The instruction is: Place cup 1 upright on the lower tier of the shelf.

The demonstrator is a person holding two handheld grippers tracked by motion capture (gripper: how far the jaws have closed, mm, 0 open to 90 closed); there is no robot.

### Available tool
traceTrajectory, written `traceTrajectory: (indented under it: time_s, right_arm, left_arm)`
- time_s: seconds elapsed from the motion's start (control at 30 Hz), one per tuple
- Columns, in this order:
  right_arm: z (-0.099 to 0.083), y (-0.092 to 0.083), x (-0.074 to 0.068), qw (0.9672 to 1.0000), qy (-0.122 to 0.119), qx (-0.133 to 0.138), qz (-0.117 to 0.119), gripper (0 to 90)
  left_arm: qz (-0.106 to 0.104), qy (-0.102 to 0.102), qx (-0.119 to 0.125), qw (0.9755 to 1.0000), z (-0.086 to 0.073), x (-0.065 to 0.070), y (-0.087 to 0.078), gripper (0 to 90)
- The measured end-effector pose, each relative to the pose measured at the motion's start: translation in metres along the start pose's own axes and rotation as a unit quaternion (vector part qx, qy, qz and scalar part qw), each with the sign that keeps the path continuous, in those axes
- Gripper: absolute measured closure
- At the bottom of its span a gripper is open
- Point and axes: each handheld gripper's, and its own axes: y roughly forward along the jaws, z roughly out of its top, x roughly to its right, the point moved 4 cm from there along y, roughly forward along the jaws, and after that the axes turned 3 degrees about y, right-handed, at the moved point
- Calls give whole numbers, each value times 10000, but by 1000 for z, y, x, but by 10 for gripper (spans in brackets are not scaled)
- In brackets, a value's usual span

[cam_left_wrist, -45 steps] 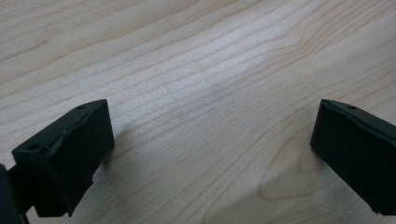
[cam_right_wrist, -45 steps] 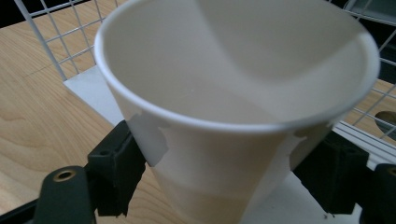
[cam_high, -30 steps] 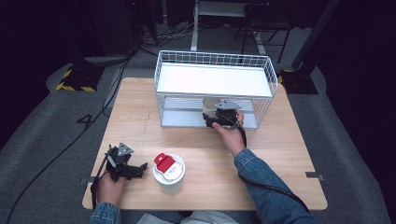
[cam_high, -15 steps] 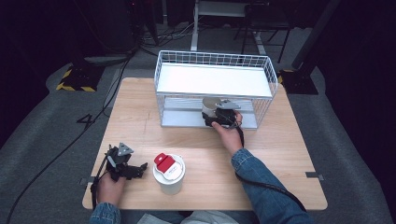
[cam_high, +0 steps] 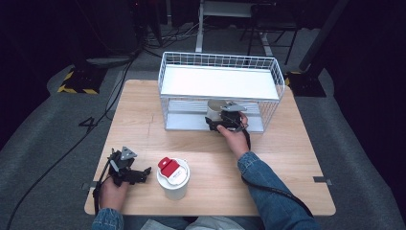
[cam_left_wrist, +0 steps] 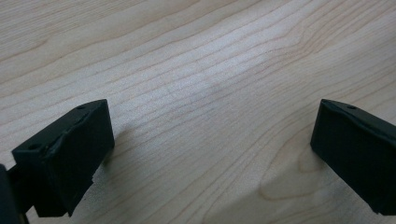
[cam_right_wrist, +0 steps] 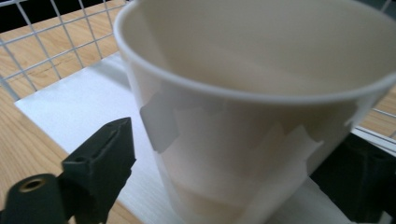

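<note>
- Paper cup (cam_high: 214,109) stands on the lower shelf of the white wire rack (cam_high: 220,62) in the high view. The right gripper (cam_high: 221,123) reaches in to it, with the cup between its jaws. The left gripper (cam_high: 125,167) rests on the wooden table (cam_high: 287,158), beside a lidded cup (cam_high: 173,178) with a red tab.
- Left gripper view: the black jaws stand wide apart over bare wood, holding nothing.
- Right gripper view: the paper cup (cam_right_wrist: 243,112) stands upright on the white shelf board (cam_right_wrist: 84,112). The jaws have just been opening, and a gap shows beside the left jaw, so the cup looks let go.
- Putting the cup in the rack seems done. Pulling the hand out is left.
</note>
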Motion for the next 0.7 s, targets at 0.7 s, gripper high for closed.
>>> traceTrajectory:
  time_s: [0.7]
  right_arm:
    - [5, -30, 3, 9996, -31, 60, 282, 55]
  left_arm:
    - [1, -1, 0, 10000, 0, 0, 0, 0]
